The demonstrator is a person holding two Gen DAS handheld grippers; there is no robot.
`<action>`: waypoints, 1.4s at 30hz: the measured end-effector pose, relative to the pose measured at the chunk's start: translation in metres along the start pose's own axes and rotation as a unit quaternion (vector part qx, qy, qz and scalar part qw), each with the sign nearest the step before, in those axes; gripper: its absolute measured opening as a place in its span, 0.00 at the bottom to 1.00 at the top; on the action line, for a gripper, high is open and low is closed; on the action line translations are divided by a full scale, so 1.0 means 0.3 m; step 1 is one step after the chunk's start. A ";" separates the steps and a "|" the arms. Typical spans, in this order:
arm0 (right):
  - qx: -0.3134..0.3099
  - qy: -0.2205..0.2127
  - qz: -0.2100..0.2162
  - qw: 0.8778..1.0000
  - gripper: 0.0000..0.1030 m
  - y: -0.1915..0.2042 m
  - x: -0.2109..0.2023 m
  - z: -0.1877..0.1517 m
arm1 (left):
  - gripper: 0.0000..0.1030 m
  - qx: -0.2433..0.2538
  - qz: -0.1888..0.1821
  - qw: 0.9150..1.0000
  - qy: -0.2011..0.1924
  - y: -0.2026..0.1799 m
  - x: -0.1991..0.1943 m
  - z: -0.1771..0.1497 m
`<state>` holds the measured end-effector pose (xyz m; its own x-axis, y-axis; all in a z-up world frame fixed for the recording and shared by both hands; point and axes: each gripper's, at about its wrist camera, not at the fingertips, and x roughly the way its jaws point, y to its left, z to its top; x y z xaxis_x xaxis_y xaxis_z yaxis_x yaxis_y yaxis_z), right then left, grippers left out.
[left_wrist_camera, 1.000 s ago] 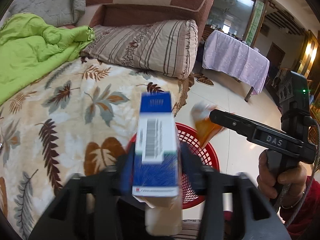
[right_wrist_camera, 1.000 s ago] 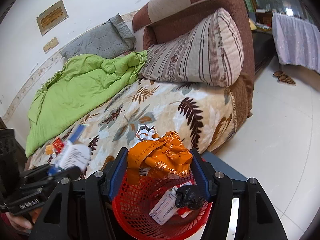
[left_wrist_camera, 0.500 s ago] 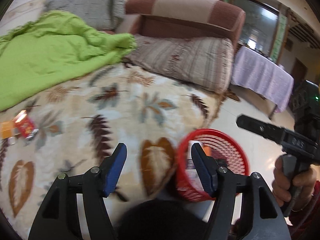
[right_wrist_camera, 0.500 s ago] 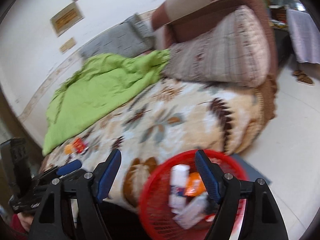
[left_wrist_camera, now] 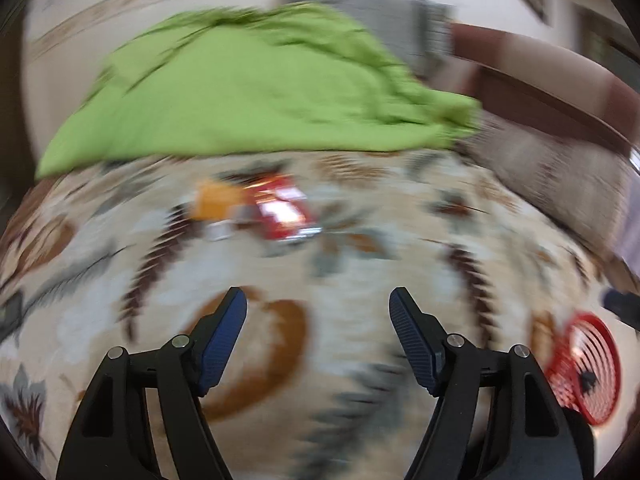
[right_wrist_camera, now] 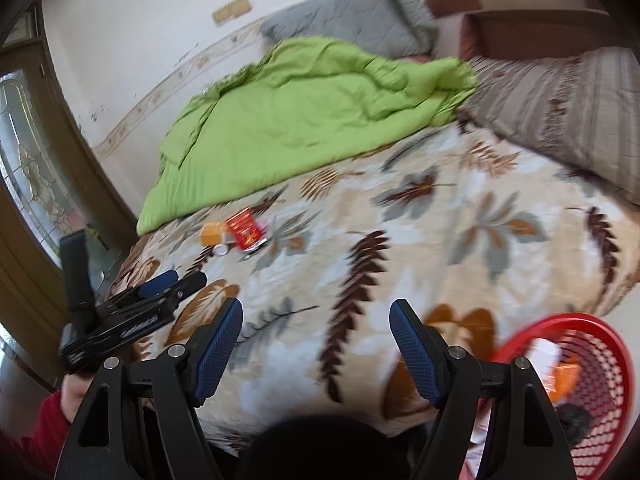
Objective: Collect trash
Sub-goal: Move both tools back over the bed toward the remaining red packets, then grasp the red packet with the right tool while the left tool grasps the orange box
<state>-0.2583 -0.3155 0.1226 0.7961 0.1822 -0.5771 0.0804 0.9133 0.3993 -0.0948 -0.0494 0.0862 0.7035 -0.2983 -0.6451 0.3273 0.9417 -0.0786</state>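
Both your loads are gone: a second ago your left gripper [left_wrist_camera: 318, 336] clamped a blue-and-white carton and your right gripper [right_wrist_camera: 316, 344] an orange wrapper over the red basket [right_wrist_camera: 600, 344]; now nothing sits between either pair of jaws. The left jaws are opening wider, and the right ones stand wide and released. Both grippers have swung away from the basket, which now lies off to the right of and behind each set of jaws, with an orange wrapper and a white pack showing inside it. So that drop looks done and you are lining up the next pick.

The remaining trash is a small cluster on the leaf-print blanket [right_wrist_camera: 400, 280]: a red packet [right_wrist_camera: 246, 227], an orange box [right_wrist_camera: 213, 233] touching its left side, and a small white piece [right_wrist_camera: 221, 249] just in front. It lies well ahead of the left jaws and slightly left of their centre line; for the right jaws it is ahead and further left.

The left view is heavily smeared, so the white piece may be a cap or a scrap; I cannot tell. The basket is cut off by the frame edge, and the green quilt [right_wrist_camera: 296, 120] could be hiding more litter.
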 end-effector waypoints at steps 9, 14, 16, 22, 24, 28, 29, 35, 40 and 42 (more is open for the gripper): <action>-0.048 0.075 0.028 0.996 0.82 0.208 0.366 0.133 | 0.71 -0.100 0.083 0.991 0.003 0.339 0.078 0.024; -0.090 0.111 0.009 0.990 0.83 0.327 0.655 0.199 | 0.71 -0.133 0.096 0.986 0.012 0.411 0.090 0.025; -0.106 0.127 -0.001 0.986 0.83 0.370 0.763 0.215 | 0.71 -0.147 0.096 0.984 0.015 0.434 0.093 0.026; -0.161 0.144 -0.037 0.976 0.82 0.472 1.030 0.258 | 0.71 -0.175 0.087 0.980 0.023 0.473 0.114 0.028; -0.188 0.140 -0.065 0.970 0.82 0.482 1.090 0.256 | 0.71 -0.172 0.087 0.981 0.023 0.474 0.123 0.033; -0.200 0.143 -0.068 0.967 0.55 0.460 1.165 0.247 | 0.71 -0.178 0.075 0.981 0.021 0.480 0.140 0.046; -0.191 0.146 -0.059 0.969 0.55 0.453 1.168 0.246 | 0.71 -0.183 0.066 0.981 0.018 0.480 0.146 0.052; -0.112 0.104 -0.028 0.988 0.54 0.436 0.970 0.222 | 0.71 -0.153 0.031 0.988 -0.010 0.431 0.144 0.091; -0.067 0.060 0.007 0.996 0.54 0.383 0.731 0.111 | 0.71 -0.133 -0.002 0.991 -0.015 0.398 0.163 0.169; -0.052 0.061 0.012 0.997 0.54 0.357 0.701 0.088 | 0.71 -0.127 -0.007 0.992 -0.014 0.389 0.181 0.230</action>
<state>-0.0665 -0.1891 0.0628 0.7172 0.2414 -0.6538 -0.0048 0.9398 0.3417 0.0249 0.0334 0.0945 0.7184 -0.3122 -0.6217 0.1703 0.9454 -0.2780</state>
